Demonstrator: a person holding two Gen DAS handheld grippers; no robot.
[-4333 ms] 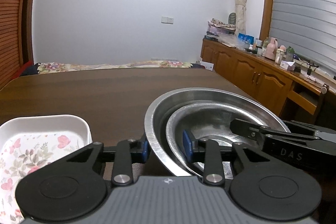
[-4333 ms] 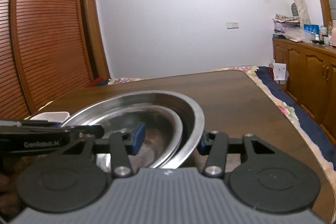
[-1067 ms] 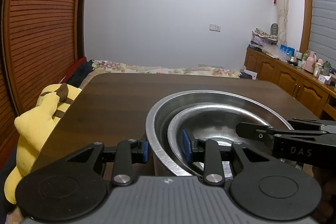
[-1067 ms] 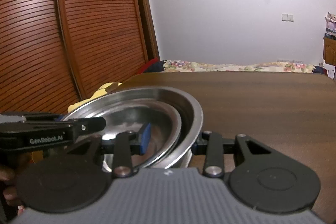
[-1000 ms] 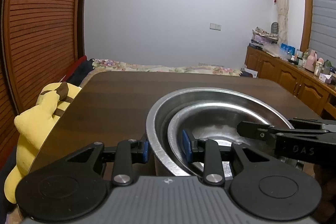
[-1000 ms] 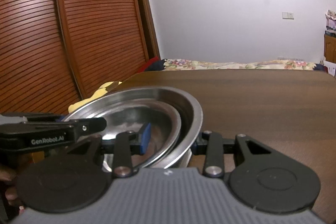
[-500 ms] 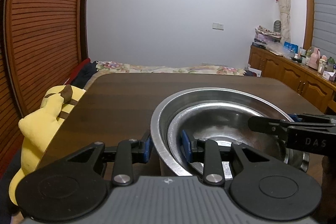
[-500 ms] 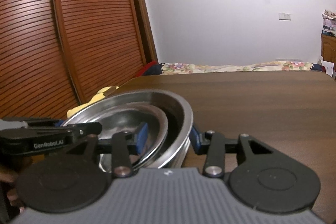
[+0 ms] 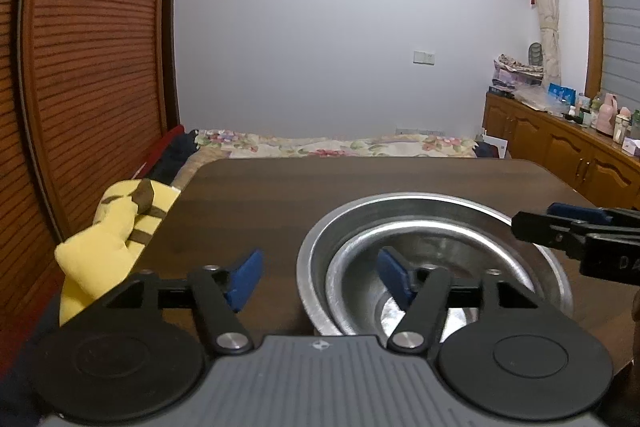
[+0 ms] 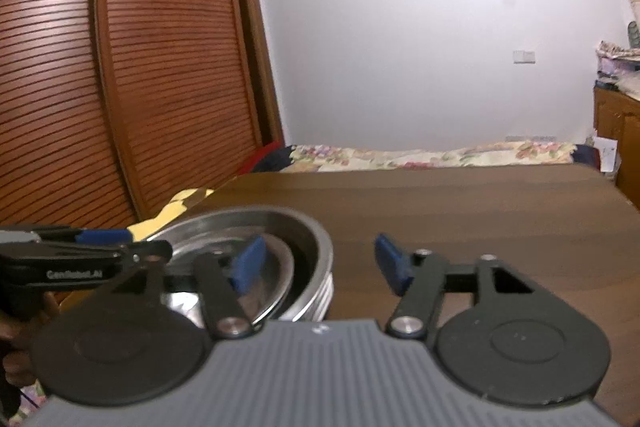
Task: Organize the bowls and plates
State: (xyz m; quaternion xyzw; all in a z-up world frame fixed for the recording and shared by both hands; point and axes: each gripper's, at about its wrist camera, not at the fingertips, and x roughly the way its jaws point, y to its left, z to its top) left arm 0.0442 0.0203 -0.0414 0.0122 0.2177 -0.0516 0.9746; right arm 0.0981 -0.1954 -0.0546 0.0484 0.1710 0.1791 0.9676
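We see nested steel bowls (image 9: 436,227) resting on table (image 9: 280,195), small bowl (image 9: 440,247) inside large. Left claw (image 9: 320,273) opening, pads clear of metal, near rim passing between them. Right claw (image 10: 316,263) likewise opening, opposite rim between its pads, no contact. Yellow plush toy (image 9: 116,227) beyond table edge, left of left claw. We judge bowls light, rigid, slick, noisy if dropped; thin rolled rim best grip point, one pad inside, one outside.
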